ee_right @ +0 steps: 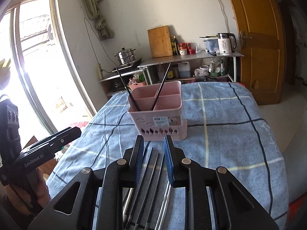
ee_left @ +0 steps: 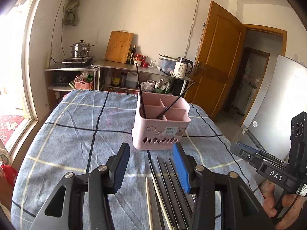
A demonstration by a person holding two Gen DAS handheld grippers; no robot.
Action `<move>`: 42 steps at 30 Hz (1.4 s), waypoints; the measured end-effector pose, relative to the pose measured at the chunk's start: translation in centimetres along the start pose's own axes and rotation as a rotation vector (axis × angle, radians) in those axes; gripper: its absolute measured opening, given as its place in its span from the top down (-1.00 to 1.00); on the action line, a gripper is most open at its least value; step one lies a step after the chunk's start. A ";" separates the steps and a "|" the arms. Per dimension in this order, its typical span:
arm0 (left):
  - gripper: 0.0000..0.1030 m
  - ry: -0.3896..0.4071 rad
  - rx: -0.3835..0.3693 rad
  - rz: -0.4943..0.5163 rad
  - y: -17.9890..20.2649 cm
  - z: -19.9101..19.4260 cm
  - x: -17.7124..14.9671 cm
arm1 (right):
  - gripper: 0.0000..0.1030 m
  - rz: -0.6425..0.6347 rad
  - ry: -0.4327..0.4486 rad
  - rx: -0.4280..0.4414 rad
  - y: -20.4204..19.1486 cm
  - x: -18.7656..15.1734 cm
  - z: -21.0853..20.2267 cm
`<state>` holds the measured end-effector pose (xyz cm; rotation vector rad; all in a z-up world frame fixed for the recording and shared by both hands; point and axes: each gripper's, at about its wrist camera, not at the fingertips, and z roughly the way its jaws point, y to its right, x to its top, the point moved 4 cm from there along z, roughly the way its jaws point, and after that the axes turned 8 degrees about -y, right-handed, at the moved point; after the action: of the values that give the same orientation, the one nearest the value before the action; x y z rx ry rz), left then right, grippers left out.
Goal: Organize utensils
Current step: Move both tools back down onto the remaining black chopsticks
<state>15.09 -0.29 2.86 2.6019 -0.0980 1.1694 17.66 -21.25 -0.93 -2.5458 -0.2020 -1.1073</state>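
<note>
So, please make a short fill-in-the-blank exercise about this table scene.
1. The pink organizer already holds ___ black chopsticks.
2. The table is covered by a ___ checked cloth.
3. More chopsticks lie on the cloth ___ the organizer and the camera.

Missing words: two; blue; between

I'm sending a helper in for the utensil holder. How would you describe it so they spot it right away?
Start at the table with the blue plaid cloth. Near its middle stands a pink plastic caddy divided into compartments, with cloud and leaf cutouts on its front. It is the only upright container there, with two black chopsticks leaning inside.
</note>
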 end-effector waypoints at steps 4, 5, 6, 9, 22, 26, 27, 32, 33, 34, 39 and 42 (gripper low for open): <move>0.10 -0.028 0.009 0.006 0.2 -0.2 -3.0 | 0.57 0.015 -0.030 0.009 0.1 -2.3 0.0; 0.10 -0.032 0.013 0.008 0.2 -0.3 -3.7 | 0.57 0.016 -0.036 0.008 0.1 -2.8 0.0; 0.10 -0.038 0.017 0.010 0.2 -0.4 -4.3 | 0.57 0.015 -0.042 0.006 0.1 -3.3 0.0; 0.10 -0.053 0.014 0.012 0.2 -0.6 -5.7 | 0.57 0.012 -0.061 0.006 -0.1 -4.7 0.0; 0.10 -0.136 -0.015 -0.002 -0.1 0.8 -8.6 | 0.57 0.001 -0.134 -0.011 -0.3 -7.5 1.4; 0.12 -0.158 -0.010 -0.008 -0.3 1.8 -8.8 | 0.57 -0.002 -0.153 -0.015 -0.3 -7.7 2.4; 0.12 -0.165 -0.011 -0.011 -0.4 2.2 -8.7 | 0.57 0.001 -0.157 -0.015 -0.2 -7.7 2.6; 0.25 -0.205 -0.005 -0.011 -0.5 4.6 -8.2 | 0.57 0.008 -0.181 -0.022 0.1 -7.3 4.3; 0.26 -0.211 -0.005 -0.009 -0.5 5.1 -7.9 | 0.57 0.011 -0.185 -0.021 0.2 -7.2 4.7; 0.27 -0.218 -0.005 -0.011 -0.5 5.6 -7.7 | 0.58 0.013 -0.188 -0.023 0.3 -7.0 5.0; 0.29 -0.257 -0.026 -0.021 -0.6 8.7 -6.3 | 0.63 0.016 -0.216 -0.021 0.5 -6.1 7.4; 0.29 -0.274 -0.041 -0.013 -0.4 10.6 -5.4 | 0.68 0.020 -0.242 -0.021 0.8 -5.5 9.2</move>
<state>19.19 -3.18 -7.88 2.7060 -0.1585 0.7919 20.33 -18.48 -10.98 -2.6904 -0.2270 -0.7956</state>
